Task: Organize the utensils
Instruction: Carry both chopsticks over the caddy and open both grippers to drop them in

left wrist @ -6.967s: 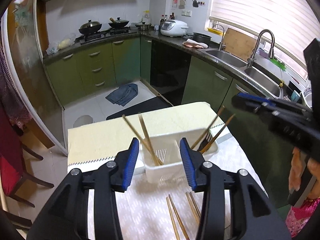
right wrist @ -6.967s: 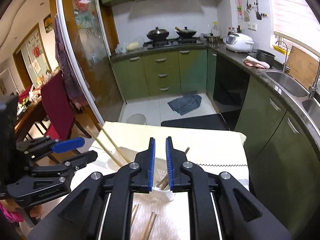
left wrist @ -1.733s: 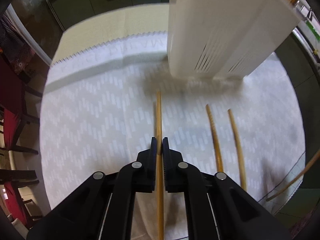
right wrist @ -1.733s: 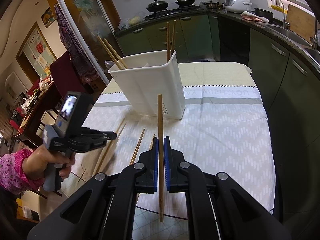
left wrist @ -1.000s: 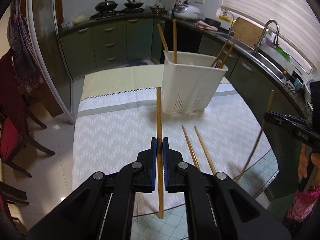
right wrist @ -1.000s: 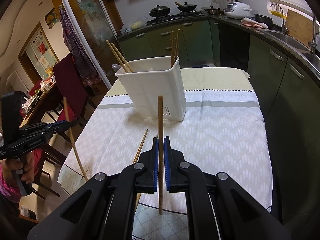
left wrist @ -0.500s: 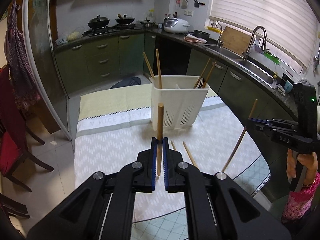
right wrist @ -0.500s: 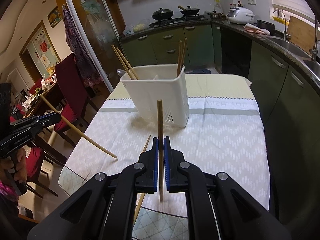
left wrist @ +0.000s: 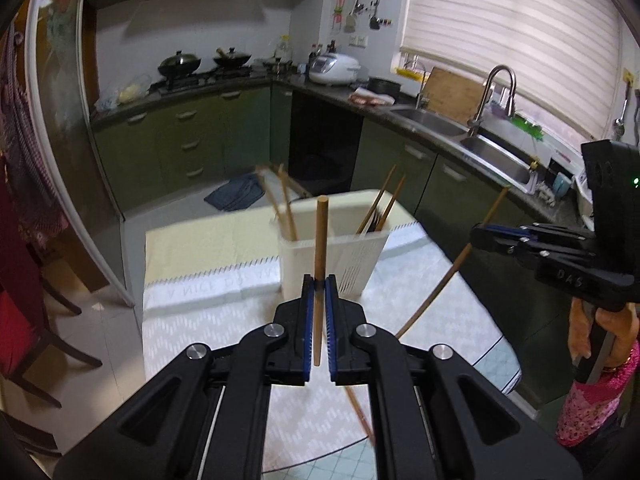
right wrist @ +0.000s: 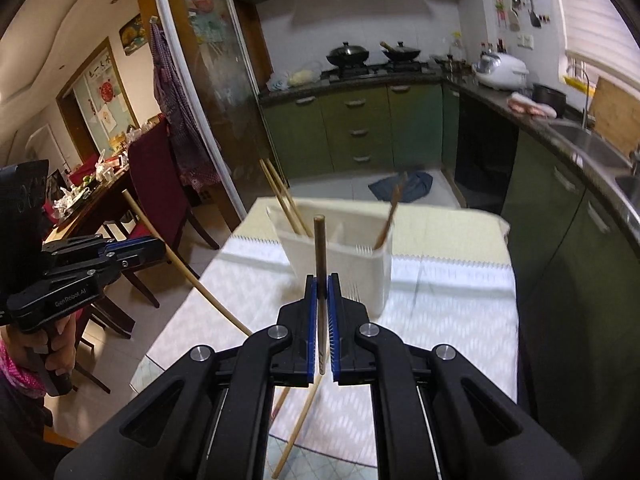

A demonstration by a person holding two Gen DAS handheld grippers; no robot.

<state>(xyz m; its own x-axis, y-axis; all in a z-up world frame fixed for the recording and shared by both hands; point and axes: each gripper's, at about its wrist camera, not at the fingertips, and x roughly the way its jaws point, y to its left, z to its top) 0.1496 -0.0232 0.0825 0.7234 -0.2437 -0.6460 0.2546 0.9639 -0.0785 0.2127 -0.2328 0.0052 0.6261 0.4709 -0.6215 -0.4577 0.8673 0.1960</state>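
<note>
A white utensil holder stands on the clothed table with chopsticks leaning in its left and right compartments. My left gripper is shut on a wooden chopstick, held upright in the air in front of the holder. My right gripper is shut on another chopstick, also upright, above the table short of the holder. Each gripper shows in the other's view, the right one and the left one, each with its chopstick slanting down.
Loose chopsticks lie on the white patterned tablecloth near the front edge. Red chairs stand to the left. Green cabinets, a stove and a sink counter surround the table.
Both grippers have risen and moved closer to the holder with their chopsticks, and now look down into it more.
</note>
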